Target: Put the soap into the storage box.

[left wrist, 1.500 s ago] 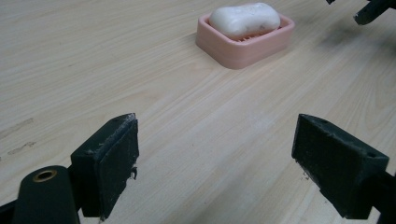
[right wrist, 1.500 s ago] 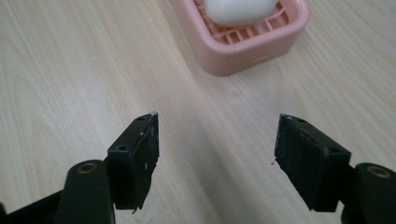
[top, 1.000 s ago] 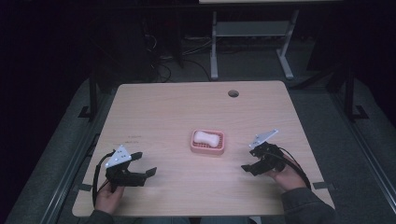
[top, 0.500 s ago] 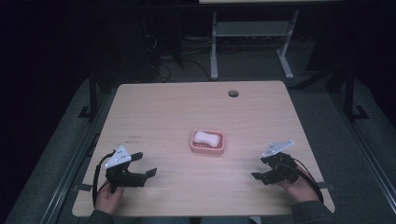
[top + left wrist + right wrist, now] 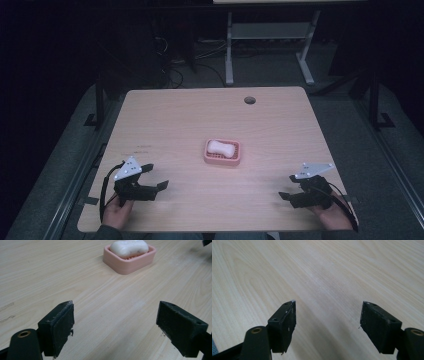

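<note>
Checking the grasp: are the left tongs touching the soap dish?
Apart. The left gripper view shows bare table between the open left tongs and the soap dish.

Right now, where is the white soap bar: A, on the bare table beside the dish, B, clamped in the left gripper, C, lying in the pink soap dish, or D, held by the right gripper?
C: the white soap bar lies in the pink soap dish, with both grippers open and apart from it.
</note>
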Tool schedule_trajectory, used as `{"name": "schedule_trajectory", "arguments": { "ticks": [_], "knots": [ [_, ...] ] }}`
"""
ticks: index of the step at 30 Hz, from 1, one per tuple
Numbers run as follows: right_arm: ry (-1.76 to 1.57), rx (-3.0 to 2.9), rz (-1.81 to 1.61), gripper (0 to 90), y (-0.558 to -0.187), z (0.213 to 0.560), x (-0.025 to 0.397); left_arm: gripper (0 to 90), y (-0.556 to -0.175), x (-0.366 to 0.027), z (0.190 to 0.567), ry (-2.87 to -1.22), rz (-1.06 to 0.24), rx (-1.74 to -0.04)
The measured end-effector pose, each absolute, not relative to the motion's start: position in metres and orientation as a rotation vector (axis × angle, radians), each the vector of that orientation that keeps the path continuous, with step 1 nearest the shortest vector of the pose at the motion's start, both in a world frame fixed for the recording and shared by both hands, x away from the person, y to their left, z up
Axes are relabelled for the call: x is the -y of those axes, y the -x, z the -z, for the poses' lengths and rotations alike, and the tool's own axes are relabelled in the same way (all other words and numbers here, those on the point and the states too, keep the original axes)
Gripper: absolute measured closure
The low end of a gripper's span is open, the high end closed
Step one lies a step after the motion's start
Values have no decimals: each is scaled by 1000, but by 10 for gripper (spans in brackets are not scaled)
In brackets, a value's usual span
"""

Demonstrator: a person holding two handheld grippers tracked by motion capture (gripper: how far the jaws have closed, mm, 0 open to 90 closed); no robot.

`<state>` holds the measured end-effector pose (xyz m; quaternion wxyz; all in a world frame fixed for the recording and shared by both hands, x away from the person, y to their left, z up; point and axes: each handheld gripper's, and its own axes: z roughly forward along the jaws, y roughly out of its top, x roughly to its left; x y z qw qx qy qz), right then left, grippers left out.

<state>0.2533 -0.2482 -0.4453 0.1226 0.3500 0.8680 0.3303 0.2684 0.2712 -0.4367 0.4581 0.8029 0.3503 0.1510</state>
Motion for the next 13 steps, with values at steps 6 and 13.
{"name": "schedule_trajectory", "arguments": {
  "ticks": [6,13],
  "knots": [
    [-1061,-2474,-1043,285,-236,445,248,145,-269,-272,438,-1979,-382,-872],
    [-1018,-2458,-1072,274,-221,448,238,144,-270,-273,438,-1974,-387,-886]
  ]
}}
